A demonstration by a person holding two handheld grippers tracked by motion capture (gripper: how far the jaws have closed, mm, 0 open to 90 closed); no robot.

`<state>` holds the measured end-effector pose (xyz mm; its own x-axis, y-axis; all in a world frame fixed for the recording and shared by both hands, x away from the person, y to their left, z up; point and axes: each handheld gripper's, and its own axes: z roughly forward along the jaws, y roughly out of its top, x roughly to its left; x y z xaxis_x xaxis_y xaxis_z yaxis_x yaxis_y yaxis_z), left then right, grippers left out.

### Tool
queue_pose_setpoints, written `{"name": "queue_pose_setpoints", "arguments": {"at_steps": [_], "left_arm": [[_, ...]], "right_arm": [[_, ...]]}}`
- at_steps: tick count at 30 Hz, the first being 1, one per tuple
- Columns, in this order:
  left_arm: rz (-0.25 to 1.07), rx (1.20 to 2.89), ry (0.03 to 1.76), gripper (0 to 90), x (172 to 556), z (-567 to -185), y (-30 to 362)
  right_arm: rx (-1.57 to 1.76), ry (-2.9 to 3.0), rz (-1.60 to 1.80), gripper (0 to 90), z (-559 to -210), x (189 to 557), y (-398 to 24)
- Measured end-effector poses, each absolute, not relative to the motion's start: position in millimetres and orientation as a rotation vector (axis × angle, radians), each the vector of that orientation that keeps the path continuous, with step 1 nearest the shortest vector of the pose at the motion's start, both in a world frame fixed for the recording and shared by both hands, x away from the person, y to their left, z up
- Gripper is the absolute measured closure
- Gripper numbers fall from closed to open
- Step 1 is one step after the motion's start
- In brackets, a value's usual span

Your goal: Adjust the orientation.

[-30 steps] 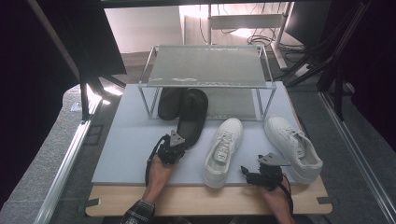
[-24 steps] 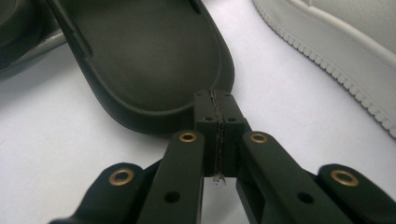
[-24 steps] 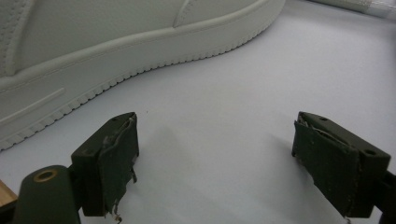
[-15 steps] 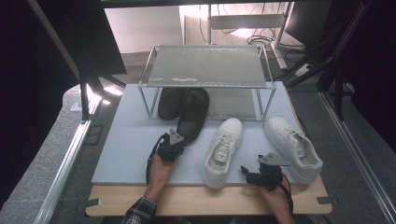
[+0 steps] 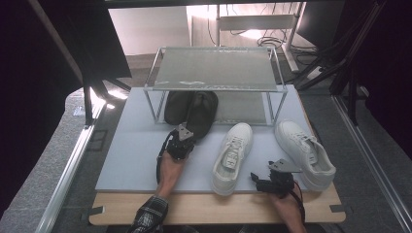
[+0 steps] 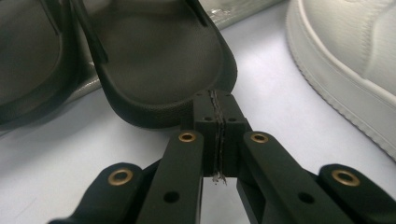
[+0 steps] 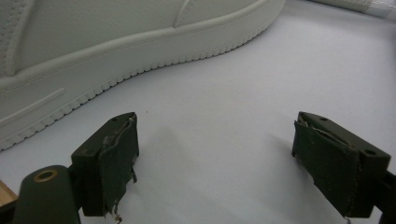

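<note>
Two black slippers point(image 5: 190, 108) lie side by side under the lower shelf of a wire rack point(image 5: 214, 68). My left gripper point(image 5: 188, 137) is shut with nothing between its jaws. Its tips point(image 6: 217, 100) rest against the heel rim of the right-hand black slipper point(image 6: 159, 70); the other slipper point(image 6: 28, 60) lies to its left. Two white sneakers sit on the grey mat, one in the middle point(image 5: 233, 154) and one at the right point(image 5: 303, 153). My right gripper point(image 5: 256, 182) stands open low over the mat point(image 7: 219, 107), close beside the middle sneaker's sole point(image 7: 116, 46), with nothing between its jaws point(image 7: 215, 154).
The rack's thin legs point(image 5: 154, 109) stand on the mat on either side of the slippers. The mat point(image 5: 131, 155) lies on a wooden table whose front edge point(image 5: 214, 213) is near the person's hands. Cables and stands fill the floor behind the rack.
My left gripper has moved forward toward the rack, staying shut against the slipper's heel; the slipper looks nudged slightly further under the shelf. The right gripper has stayed put.
</note>
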<state>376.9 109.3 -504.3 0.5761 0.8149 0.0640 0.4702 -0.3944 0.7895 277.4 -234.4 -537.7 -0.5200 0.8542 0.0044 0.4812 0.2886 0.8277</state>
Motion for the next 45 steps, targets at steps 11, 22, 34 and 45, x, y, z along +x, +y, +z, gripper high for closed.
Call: {"name": "queue_pose_setpoints", "arguments": {"at_steps": [11, 22, 34, 45], "left_arm": [[0.587, 2.022, 1.075, 88.8, 396.7, -506.5, 108.4], [0.608, 2.023, 1.104, 88.8, 411.9, -506.5, 102.0], [0.613, 2.016, 1.148, 88.8, 427.9, -507.3, 94.5], [0.598, 1.994, 1.185, 88.3, 436.1, -507.7, 95.0]], "right_arm": [[1.195, 2.12, 1.128, 15.1, -537.7, 277.4, -234.4], [1.195, 2.121, 1.129, 15.1, -537.7, 277.4, -234.5], [1.196, 2.121, 1.133, 15.1, -537.7, 277.6, -235.0], [1.199, 2.121, 1.138, 15.0, -537.8, 277.5, -235.0]]}}
